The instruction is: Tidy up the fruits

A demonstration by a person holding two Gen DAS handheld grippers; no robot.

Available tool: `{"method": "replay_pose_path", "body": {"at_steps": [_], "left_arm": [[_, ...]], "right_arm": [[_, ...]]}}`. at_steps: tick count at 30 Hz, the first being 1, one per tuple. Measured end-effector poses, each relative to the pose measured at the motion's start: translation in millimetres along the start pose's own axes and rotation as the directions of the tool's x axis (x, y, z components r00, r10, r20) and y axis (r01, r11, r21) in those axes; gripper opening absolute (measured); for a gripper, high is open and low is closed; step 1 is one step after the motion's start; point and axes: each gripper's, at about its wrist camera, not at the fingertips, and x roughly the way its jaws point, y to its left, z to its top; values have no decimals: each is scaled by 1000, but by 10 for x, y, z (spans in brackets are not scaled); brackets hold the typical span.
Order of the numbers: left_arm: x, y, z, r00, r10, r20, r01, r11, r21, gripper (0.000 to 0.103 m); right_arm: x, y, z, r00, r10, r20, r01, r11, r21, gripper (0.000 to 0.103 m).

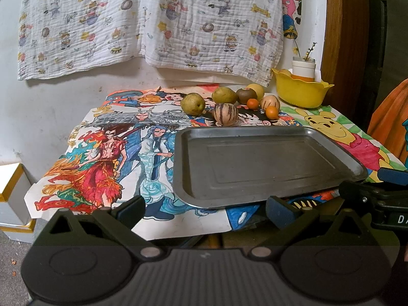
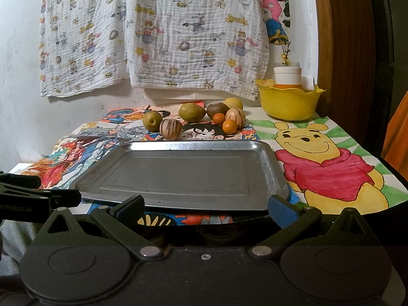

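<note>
Steel tray point(image 2: 178, 170) lies mid-frame before both wide-open, empty grippers point(image 1: 204, 209) point(image 2: 205, 207); fruits point(image 2: 193, 119) behind; yellow bowl point(image 2: 288, 102) upper right, contents half-hidden.

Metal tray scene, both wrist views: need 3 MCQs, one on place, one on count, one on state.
1. Where do the fruits lie relative to the metal tray?
A. On it
B. Beyond its far edge
C. In the yellow bowl

2. How many small orange fruits are in the loose cluster?
A. Two
B. Four
C. None

3. What state are the right tongs in?
A. Shut on a pear
B. Shut on the tray rim
C. Open, holding nothing

Answers:
1 B: the fruit cluster, such as the striped fruit, rests on the drawings behind the bare tray.
2 A: one orange fruit and another show in the right wrist view.
3 C: the fingers stand wide apart with nothing between them; the left tongs look the same.
</note>
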Motion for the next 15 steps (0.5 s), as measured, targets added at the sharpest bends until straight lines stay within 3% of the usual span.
{"method": "replay_pose_path", "body": {"at_steps": [15], "left_arm": [[1, 0, 0, 1000, 1, -1, -1, 1000, 0, 103]], "right_arm": [[-4, 13, -3, 1000, 0, 1, 0, 1000, -1, 103]]}}
